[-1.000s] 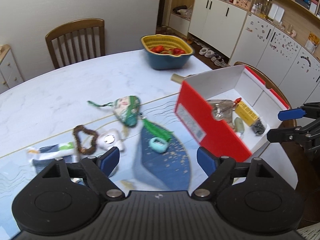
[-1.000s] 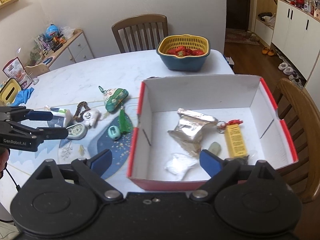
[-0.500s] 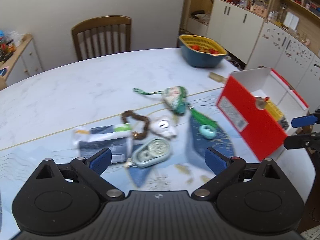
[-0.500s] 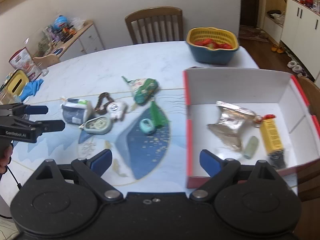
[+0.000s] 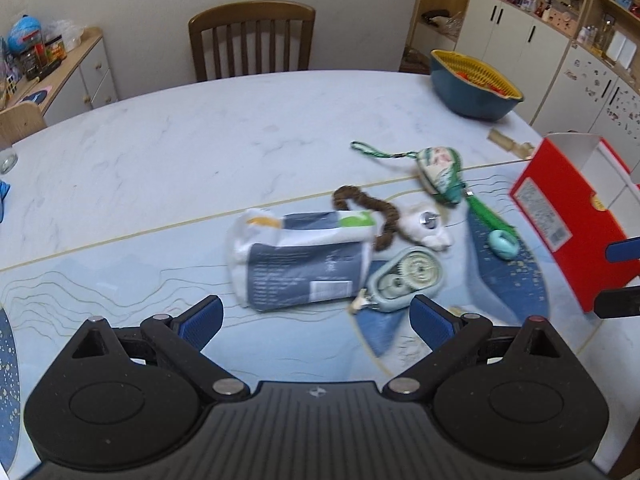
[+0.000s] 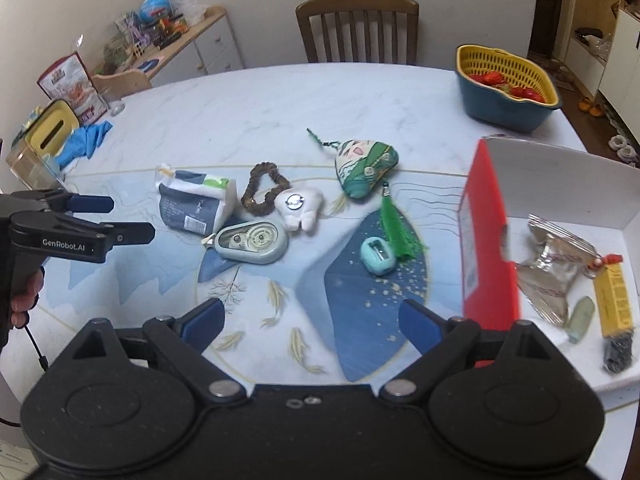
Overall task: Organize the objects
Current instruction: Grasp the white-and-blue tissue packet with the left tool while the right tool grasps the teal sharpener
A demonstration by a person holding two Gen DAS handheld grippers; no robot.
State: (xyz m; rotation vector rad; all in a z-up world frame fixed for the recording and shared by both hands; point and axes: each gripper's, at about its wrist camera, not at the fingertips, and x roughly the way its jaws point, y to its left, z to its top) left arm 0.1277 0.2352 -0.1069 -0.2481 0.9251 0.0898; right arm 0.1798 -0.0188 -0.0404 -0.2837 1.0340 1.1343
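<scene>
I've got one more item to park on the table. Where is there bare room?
Free: the marble stretch between the chair and the bead bracelet. Crowded: around the tissue pack, tape dispenser and pouch.

I was working in a home dining room: a marble-patterned dining surface (image 6: 280, 96), a wooden chair (image 6: 357, 28) by the wall, white cupboards (image 5: 516, 36) under cluttered shelves, shoes (image 6: 592, 106) on the floor by a doorway.

Both fisheye views look steeply down along their hand-held gripper fingers at the white marbled tabletop (image 5: 168, 152), from close above. The 2 views share its middle clutter and the red-and-white cardboard box (image 6: 486, 240).
</scene>
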